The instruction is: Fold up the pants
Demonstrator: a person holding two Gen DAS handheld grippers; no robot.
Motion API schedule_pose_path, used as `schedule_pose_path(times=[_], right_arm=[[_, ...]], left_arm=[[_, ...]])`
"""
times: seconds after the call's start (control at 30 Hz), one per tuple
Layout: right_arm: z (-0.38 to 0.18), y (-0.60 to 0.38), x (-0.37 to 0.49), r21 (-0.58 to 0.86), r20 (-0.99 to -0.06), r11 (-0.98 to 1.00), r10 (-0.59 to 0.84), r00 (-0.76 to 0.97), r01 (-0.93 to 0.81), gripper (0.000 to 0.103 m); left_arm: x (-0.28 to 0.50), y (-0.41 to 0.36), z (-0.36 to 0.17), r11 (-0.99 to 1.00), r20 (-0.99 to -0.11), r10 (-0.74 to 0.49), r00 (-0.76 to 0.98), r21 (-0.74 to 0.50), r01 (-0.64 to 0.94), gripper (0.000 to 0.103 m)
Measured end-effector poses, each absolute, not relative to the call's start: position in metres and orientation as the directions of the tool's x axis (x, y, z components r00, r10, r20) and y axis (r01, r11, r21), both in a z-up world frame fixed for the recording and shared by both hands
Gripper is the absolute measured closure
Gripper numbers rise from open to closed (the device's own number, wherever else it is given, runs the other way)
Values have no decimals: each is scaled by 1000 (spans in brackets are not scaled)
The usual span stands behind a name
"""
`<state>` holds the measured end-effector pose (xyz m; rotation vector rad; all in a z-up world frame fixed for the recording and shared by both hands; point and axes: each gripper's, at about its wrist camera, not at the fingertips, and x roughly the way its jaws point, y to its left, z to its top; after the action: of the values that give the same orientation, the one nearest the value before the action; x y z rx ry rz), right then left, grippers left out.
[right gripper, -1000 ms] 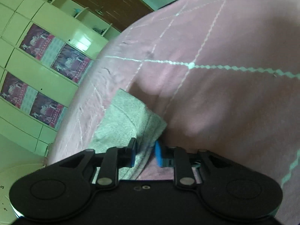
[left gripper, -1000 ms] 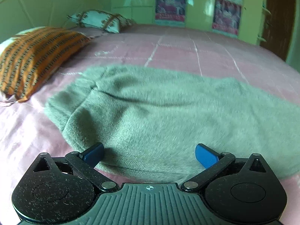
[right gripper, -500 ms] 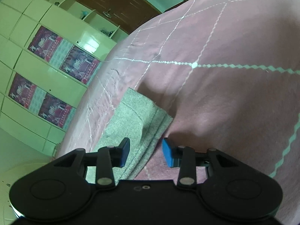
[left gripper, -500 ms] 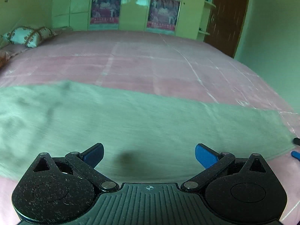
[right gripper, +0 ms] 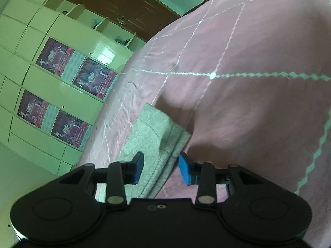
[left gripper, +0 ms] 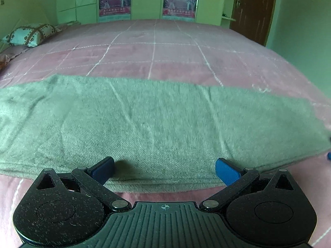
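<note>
Grey-green pants [left gripper: 157,128] lie flat across a pink bedspread [left gripper: 157,51], folded lengthwise into a long band. My left gripper [left gripper: 164,170] is open and empty, its blue fingers over the pants' near edge around the middle. In the right wrist view the pants' leg end [right gripper: 153,136] lies on the bedspread [right gripper: 238,107]. My right gripper [right gripper: 161,170] is open, its fingers either side of the layered hem, not pinching it. A blue tip of the right gripper shows at the left view's far right edge [left gripper: 329,156].
A patterned pillow [left gripper: 31,34] lies at the bed's far left. A pale wardrobe with posters [left gripper: 144,0] stands behind the bed, also in the right wrist view [right gripper: 62,82]. A brown door [left gripper: 254,10] is at the back right.
My right gripper has opened, letting go of the pants' hem. My left gripper has swung right along the pants, from the waist end to the middle, staying open.
</note>
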<state>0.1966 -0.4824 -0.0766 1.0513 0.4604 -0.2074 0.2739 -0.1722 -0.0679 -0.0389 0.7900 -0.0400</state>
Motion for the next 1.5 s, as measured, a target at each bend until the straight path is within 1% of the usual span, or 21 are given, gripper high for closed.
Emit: schedule_pose_path(times=[0.2, 0.43, 0.57, 0.6, 0.63, 0.67, 0.7, 0.87, 0.97, 1.03, 1.1, 1.17, 1.3, 1.4, 1.5], right_arm=[[-76, -478, 202, 763, -480, 522, 64, 875, 381, 72], [-80, -483, 202, 772, -478, 499, 48, 877, 394, 78], [-85, -487, 213, 768, -491, 503, 66, 869, 396, 80], [-86, -487, 216, 762, -496, 511, 66, 866, 398, 81], [-87, -487, 218, 756, -501, 519, 65, 863, 400, 85], [-87, -487, 220, 746, -510, 527, 60, 858, 407, 93], [-88, -488, 220, 748, -508, 525, 58, 859, 407, 95], [-78, -482, 219, 712, -507, 583, 39, 861, 392, 95], [-64, -473, 218, 682, -495, 633, 29, 868, 368, 95], [-48, -462, 216, 674, -470, 661, 39, 882, 330, 96], [-27, -446, 218, 655, -446, 702, 60, 893, 280, 96], [-7, -424, 222, 633, -420, 742, 90, 903, 220, 96], [30, -350, 241, 565, -378, 822, 175, 909, 76, 96], [41, -278, 259, 524, -370, 851, 250, 895, -22, 96], [36, -204, 274, 511, -391, 853, 342, 854, -108, 96]], left_arm=[[270, -173, -74, 999, -692, -43, 721, -44, 18, 0], [270, -171, -75, 998, -689, -49, 723, -53, 17, 0], [271, -173, -75, 999, -690, -44, 723, -48, 15, 0], [271, -173, -76, 999, -690, -42, 723, -47, 14, 0], [271, -174, -76, 999, -689, -41, 723, -44, 14, 0], [271, -174, -77, 999, -689, -40, 724, -43, 14, 0], [271, -175, -77, 999, -689, -39, 724, -42, 14, 0], [271, -177, -80, 1000, -686, -31, 727, -25, 19, 0], [272, -175, -79, 999, -685, -44, 727, -31, 30, 0], [269, -167, -73, 997, -671, -69, 738, -59, 40, 0], [260, -150, -64, 998, -646, -63, 761, -53, 37, 0], [248, -116, -56, 998, -617, -43, 786, -61, 6, 0], [227, -23, -41, 992, -593, 63, 802, -47, -113, 0], [207, 53, -28, 972, -566, 157, 809, -56, -228, 0], [186, 114, -20, 940, -540, 231, 810, -90, -328, 0]])
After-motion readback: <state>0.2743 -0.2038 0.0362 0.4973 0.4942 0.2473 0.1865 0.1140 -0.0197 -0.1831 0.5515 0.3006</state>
